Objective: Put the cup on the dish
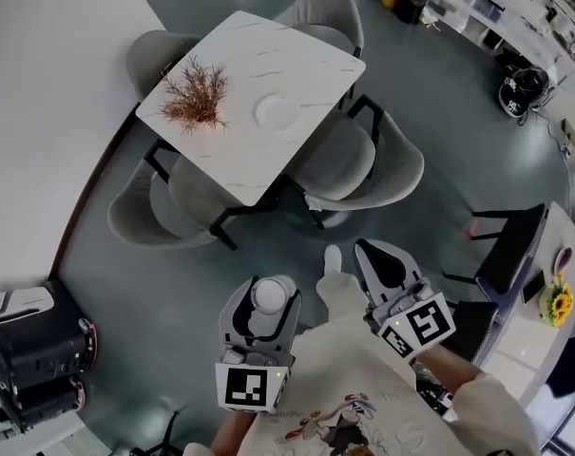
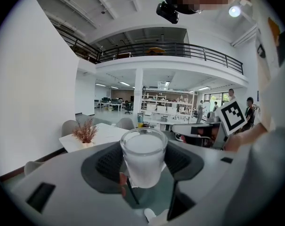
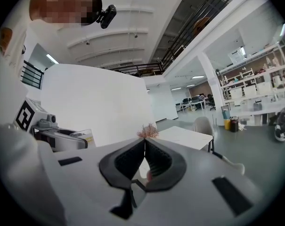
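Observation:
A frosted white cup [image 1: 268, 295] stands upright between the jaws of my left gripper [image 1: 267, 288], which is shut on its sides; in the left gripper view the cup [image 2: 143, 157] fills the middle. A round white dish [image 1: 276, 112] lies on the white marble table [image 1: 306, 60] ahead, some way off across the floor. My right gripper [image 1: 377, 256] is level with the left one, its jaws meeting at the tips with nothing between them [image 3: 145, 145]. The left gripper with the cup [image 3: 84, 136] shows at the left of the right gripper view.
A dried plant [image 1: 194, 93] stands on the table left of the dish. Grey chairs [image 1: 368, 164] ring the table. A black machine [image 1: 30, 350] sits on the floor at lower left. A white wall [image 1: 40, 112] runs along the left. Shelves and people fill the far room [image 2: 227, 107].

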Available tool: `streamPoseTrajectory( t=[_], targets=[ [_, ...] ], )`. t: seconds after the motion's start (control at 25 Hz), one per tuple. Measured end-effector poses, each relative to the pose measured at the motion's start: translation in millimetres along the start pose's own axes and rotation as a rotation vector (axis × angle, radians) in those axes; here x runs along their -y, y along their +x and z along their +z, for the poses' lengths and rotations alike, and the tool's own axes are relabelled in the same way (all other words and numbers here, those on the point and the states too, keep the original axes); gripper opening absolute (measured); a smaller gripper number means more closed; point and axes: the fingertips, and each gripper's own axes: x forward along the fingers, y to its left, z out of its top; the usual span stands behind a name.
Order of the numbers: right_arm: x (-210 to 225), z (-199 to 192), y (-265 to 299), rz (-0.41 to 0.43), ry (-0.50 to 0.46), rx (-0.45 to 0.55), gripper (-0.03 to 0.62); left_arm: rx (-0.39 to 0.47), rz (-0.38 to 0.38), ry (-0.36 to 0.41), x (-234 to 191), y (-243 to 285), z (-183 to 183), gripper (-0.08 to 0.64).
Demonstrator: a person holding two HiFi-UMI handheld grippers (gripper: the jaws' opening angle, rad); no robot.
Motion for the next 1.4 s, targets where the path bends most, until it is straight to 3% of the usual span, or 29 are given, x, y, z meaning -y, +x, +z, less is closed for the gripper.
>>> streamPoseTrajectory(
  t=[0.16,0.36,0.44,0.52,0.72,0.92,1.2,1.4],
  targets=[
    [42.3,13.5,36.7,0.03,0.006,-0.01,0.006,-0.022,-0.013,0.032,-7.2,60.1,21.5,0.272],
    [72.7,33.8,76.0,0.101,-0.021,-0.024,0.006,-0.055,0.008,0.024,-20.9,112.3,35.6,0.272],
    [82.2,37.1,87.3,0.115,-0.024,-0.033,0.006,-0.027,0.025,0.004,-25.2,129.1,47.3,0.272],
    [88.7,37.2,95.0,0.131,-0.029,-0.041,0.006,-0.005,0.047,-0.01,-29.9,137.8,54.7,0.272],
    [100.8,30.2,111.6,0.165,-0.006,-0.065,0.006,-0.044,0.107,-0.015,-40.4,144.8,43.9,0.272],
    [96.6,32.4,117.4,0.196,-0.014,-0.063,0.006,-0.046,0.117,-0.022,-41.0,146.9,45.0,0.272],
    [97.0,37.5,129.4,0.182,0.018,-0.046,0.006,-0.061,0.074,0.001,-53.2,160.7,48.5,0.272],
    [102.4,42.6,154.5,0.117,0.04,-0.037,0.006,-0.036,0.027,-0.002,-76.0,181.9,63.5,0.272]
  ],
)
